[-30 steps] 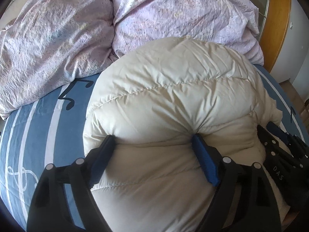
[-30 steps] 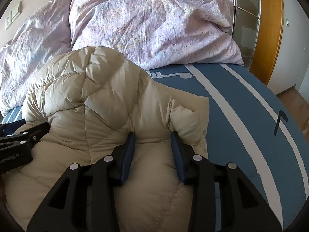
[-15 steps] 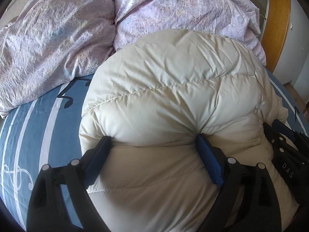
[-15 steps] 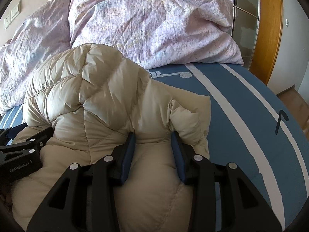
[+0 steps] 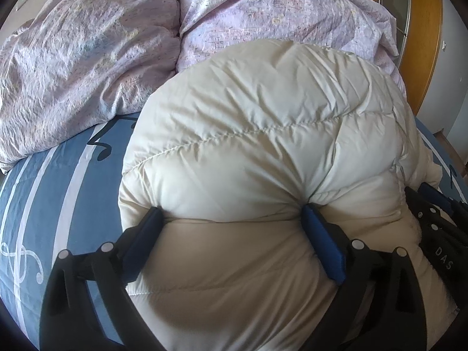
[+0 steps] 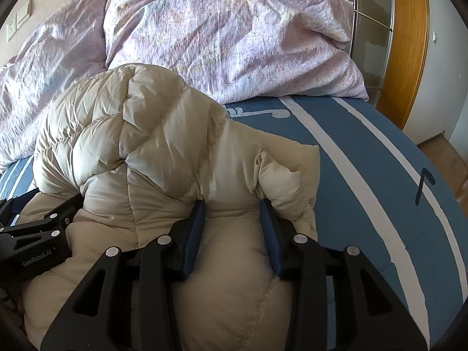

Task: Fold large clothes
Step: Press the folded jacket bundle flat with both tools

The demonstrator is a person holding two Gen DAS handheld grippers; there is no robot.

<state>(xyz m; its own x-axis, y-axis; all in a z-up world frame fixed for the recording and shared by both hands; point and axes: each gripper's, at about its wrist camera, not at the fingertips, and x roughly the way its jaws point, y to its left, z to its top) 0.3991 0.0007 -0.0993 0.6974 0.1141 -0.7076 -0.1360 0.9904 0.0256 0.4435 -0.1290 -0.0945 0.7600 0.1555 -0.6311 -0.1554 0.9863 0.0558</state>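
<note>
Raised higher than before: one jacket [image 5: 263, 152] on bed [image 6: 380, 175], bulging toward two pillows [image 6: 234, 38]. Left gripper [image 5: 231, 219] and right gripper [image 6: 232, 204] both pinching jacket folds. Hem cut off below.

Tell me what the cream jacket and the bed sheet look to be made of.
Cream jacket: probably thin nylon or polyester shell over down-like fill; slight sheen, stitched quilt lines, puffy bulges. Bed sheet: likely woven cotton or a blend; matte, flat, printed blue with white stripes. Exact fibres cannot be told.

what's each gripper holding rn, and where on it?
Both clamp the cream puffer jacket: left gripper on a wide quilted bulge, right gripper on a narrower bunch near its edge.
</note>
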